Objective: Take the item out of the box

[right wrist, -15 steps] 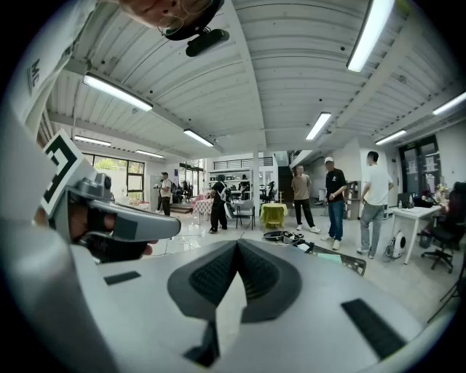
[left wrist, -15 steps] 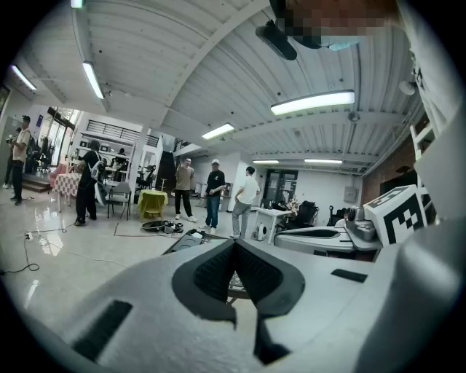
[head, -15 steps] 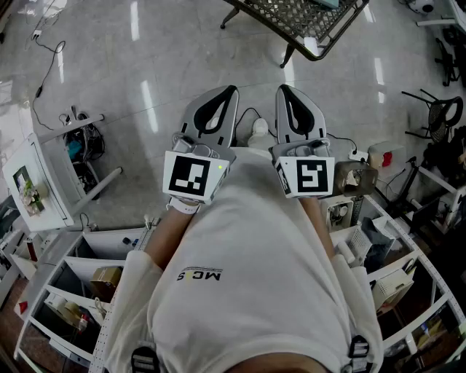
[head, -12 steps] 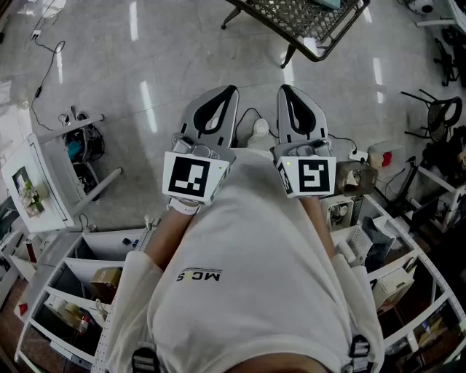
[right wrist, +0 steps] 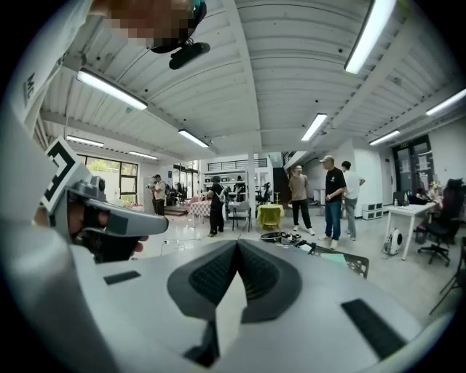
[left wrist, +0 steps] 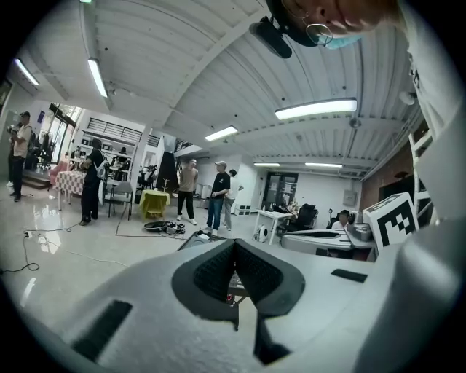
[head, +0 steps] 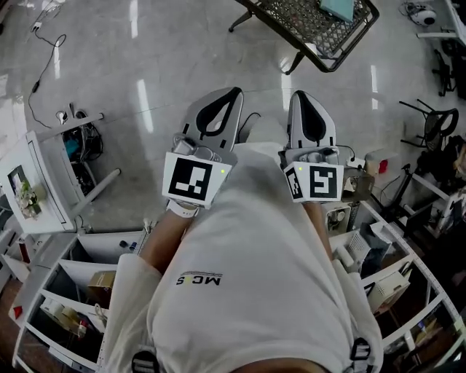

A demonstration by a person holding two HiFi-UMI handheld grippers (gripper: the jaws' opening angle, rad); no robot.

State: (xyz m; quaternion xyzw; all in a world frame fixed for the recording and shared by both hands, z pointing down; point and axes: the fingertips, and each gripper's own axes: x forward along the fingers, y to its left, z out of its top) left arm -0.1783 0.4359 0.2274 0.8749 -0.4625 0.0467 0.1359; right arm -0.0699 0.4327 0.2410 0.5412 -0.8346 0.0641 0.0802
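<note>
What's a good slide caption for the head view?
Left tool and right tool, jaws together and empty, held side by side.

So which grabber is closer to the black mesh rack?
Right. The right gripper sits just short of the black mesh rack; the left gripper is farther off, to its left side.

Grey hand-held grippers (white shirt)

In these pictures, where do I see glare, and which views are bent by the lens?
Head view: white streaks of lamp glare lie on the shiny floor. Left gripper view: strong fisheye bend, black corners, and the ceiling lamp is blown out white. Right gripper view: the same bend and black corners; the long lamp also glares white.
</note>
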